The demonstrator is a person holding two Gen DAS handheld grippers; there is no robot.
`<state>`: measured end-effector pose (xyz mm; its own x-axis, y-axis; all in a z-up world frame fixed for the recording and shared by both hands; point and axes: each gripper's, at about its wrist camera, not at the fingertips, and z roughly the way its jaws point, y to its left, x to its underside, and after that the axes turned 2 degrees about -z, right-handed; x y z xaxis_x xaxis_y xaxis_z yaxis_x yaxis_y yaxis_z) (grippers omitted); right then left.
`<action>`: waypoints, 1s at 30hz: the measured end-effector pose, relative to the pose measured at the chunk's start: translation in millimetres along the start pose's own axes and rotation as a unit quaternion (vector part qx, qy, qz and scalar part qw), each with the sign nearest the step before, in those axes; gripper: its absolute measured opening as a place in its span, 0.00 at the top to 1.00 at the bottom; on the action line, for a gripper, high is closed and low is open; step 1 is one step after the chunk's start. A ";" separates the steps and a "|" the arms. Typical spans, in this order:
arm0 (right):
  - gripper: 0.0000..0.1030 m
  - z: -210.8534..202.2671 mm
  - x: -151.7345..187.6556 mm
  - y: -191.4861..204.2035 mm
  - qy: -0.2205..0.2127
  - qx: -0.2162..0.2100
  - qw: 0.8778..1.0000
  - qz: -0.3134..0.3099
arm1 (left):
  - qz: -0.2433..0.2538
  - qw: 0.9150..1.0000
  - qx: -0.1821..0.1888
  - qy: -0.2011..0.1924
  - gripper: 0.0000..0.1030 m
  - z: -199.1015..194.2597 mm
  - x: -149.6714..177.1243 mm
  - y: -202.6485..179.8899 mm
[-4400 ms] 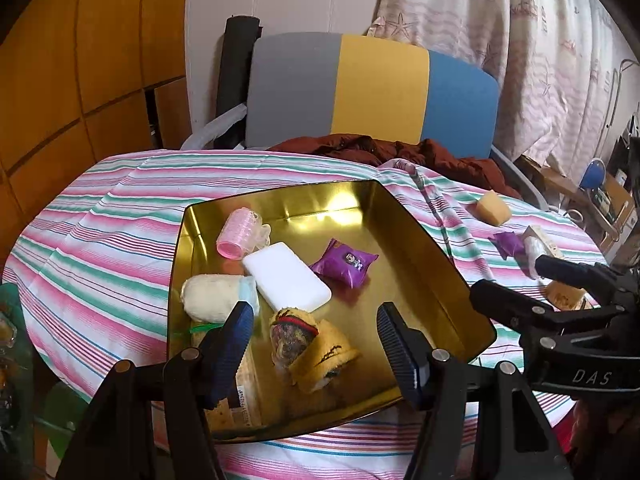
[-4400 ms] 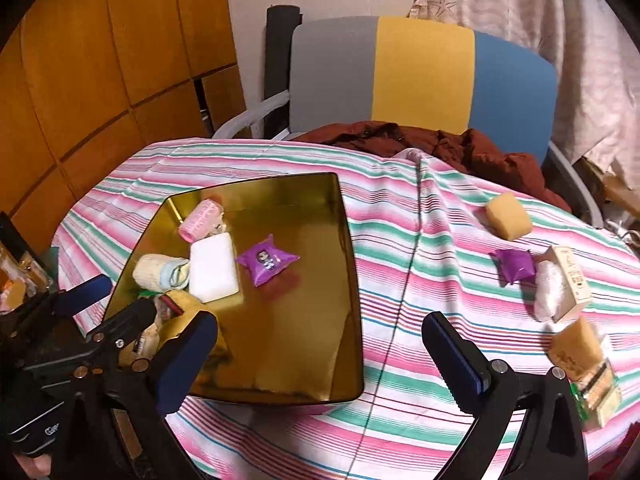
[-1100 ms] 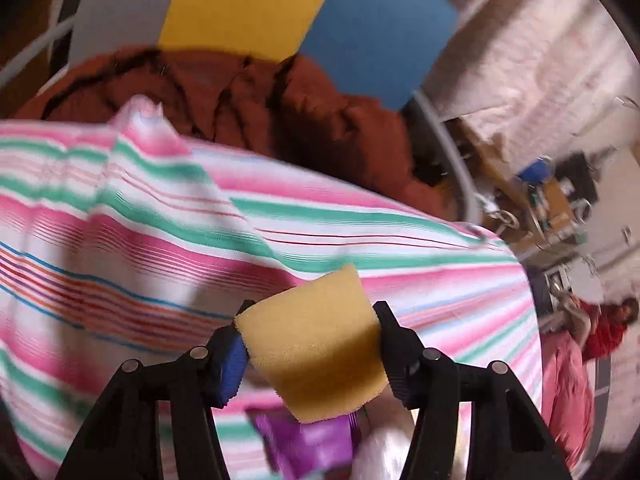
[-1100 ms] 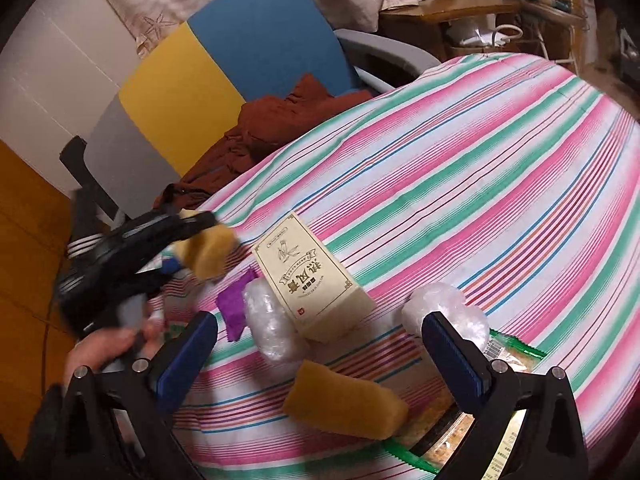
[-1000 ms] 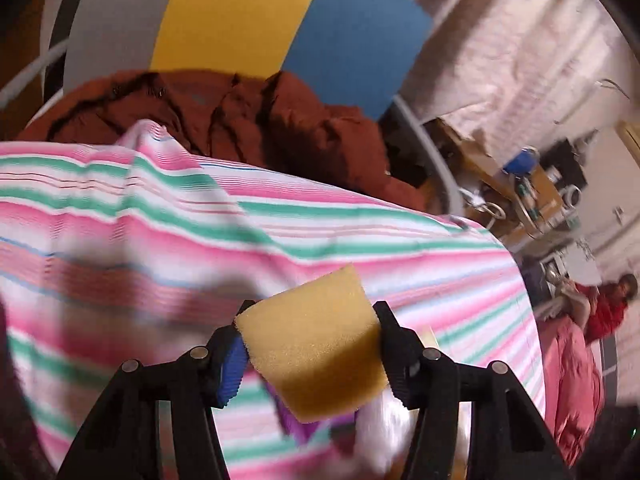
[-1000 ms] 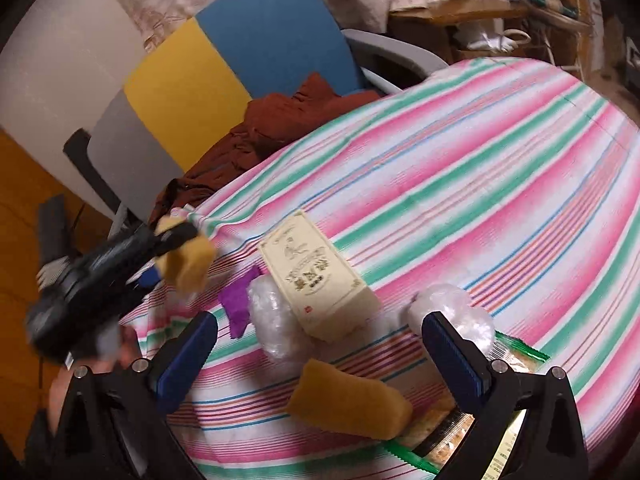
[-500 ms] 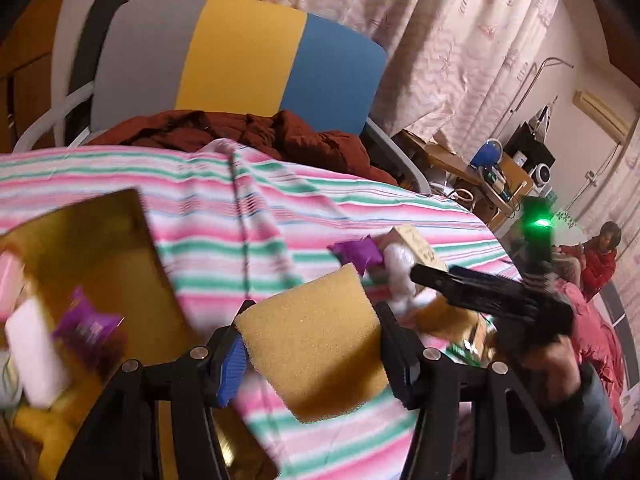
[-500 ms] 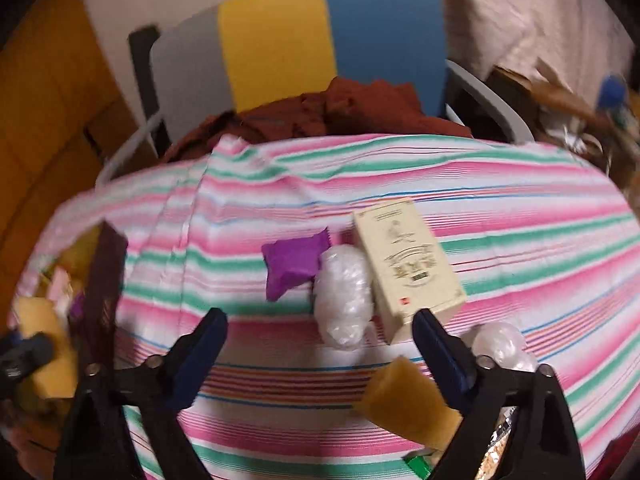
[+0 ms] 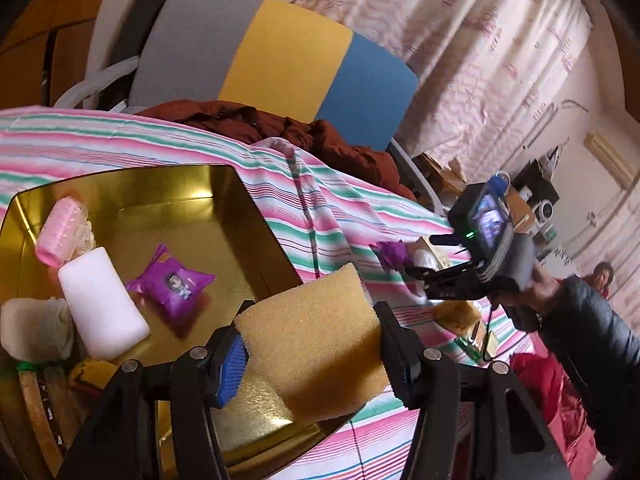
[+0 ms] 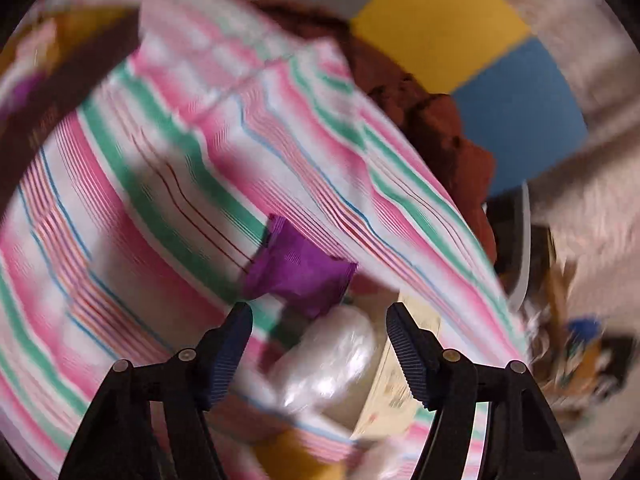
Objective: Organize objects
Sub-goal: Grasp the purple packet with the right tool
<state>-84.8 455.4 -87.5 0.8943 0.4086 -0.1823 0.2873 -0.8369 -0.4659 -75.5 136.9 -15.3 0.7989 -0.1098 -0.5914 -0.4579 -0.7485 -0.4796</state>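
My left gripper (image 9: 312, 344) is shut on a yellow sponge block (image 9: 316, 336), held above the right front corner of a gold metal tray (image 9: 224, 204). In the tray lie a purple snack packet (image 9: 174, 282), a white soap-like block (image 9: 102, 304), a pink hair roller (image 9: 60, 232) and a cream cloth roll (image 9: 34, 328). My right gripper (image 10: 320, 338) is open, hovering just short of a second purple packet (image 10: 300, 272) on the striped tablecloth (image 10: 168, 184), with a clear plastic bundle (image 10: 324, 364) and a cream box (image 10: 396, 392) beneath it. The right wrist view is blurred.
A grey, yellow and blue chair (image 9: 280, 56) with a brown garment (image 9: 248, 120) stands behind the round table. In the left wrist view a person's dark sleeve (image 9: 588, 340) holds the other gripper's body (image 9: 480, 248) over more small items at the right edge. Curtains (image 9: 480, 60) hang behind.
My left gripper has swung back left with the sponge until it is over the tray. My right gripper has dropped toward the purple packet and narrowed its opening.
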 end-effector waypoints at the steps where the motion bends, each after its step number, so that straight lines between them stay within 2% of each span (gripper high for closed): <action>1: 0.32 7.4 -4.4 0.5 0.011 0.001 1.000 -0.016 | -0.002 1.000 0.000 -0.001 0.43 -0.6 -0.8 2.2; 4: 0.32 30.1 -16.8 4.6 0.037 -0.013 0.997 -0.064 | -0.003 1.000 0.000 0.003 0.43 1.6 -4.3 6.6; 6: 0.33 33.8 -25.9 -1.6 0.032 -0.028 0.997 -0.062 | -0.006 1.000 0.003 0.008 0.43 4.3 -6.1 8.8; 7: 0.36 33.9 -29.7 -9.0 0.028 -0.046 0.998 -0.044 | -0.008 1.000 0.003 0.010 0.43 5.3 -6.0 10.2; 8: 0.48 35.7 -32.2 -14.6 0.028 -0.064 0.997 -0.029 | -0.012 1.000 0.004 0.014 0.43 7.4 -6.9 12.0; 9: 0.55 38.7 -35.1 -18.6 0.029 -0.081 0.996 -0.015 | -0.016 1.000 0.005 0.018 0.43 10.2 -7.4 13.2; 13: 0.56 41.5 -34.3 -32.0 0.023 -0.107 0.993 0.042 | -0.020 1.000 0.008 0.019 0.43 13.0 -5.1 13.8; 17: 0.58 37.1 -24.9 -47.3 0.008 -0.133 0.983 0.125 | -0.018 1.000 0.010 0.018 0.43 9.9 -1.9 13.3; 20: 0.58 21.1 -21.6 -49.5 -0.018 -0.136 0.977 0.166 | -0.012 1.000 0.010 0.011 0.43 0.2 1.3 11.2; 24: 0.58 -16.8 -22.3 -49.9 -0.074 -0.140 0.963 0.216 | -0.009 1.000 0.004 -0.002 0.43 -17.9 9.6 14.1; 26: 0.58 -36.9 -23.4 -41.7 -0.100 -0.143 0.958 0.228 | -0.012 1.000 -0.003 -0.005 0.43 -26.3 16.6 18.6; 30: 0.58 -80.7 -27.4 -10.7 -0.161 -0.177 0.940 0.245 | -0.023 0.999 -0.020 -0.014 0.43 -44.7 31.6 30.9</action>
<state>-84.7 423.7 -7.6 0.8159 -0.0159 -0.5780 0.0154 -0.9987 0.0492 -47.0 81.0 -19.8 0.8077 -0.0570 -0.5868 -0.4044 -0.7779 -0.4810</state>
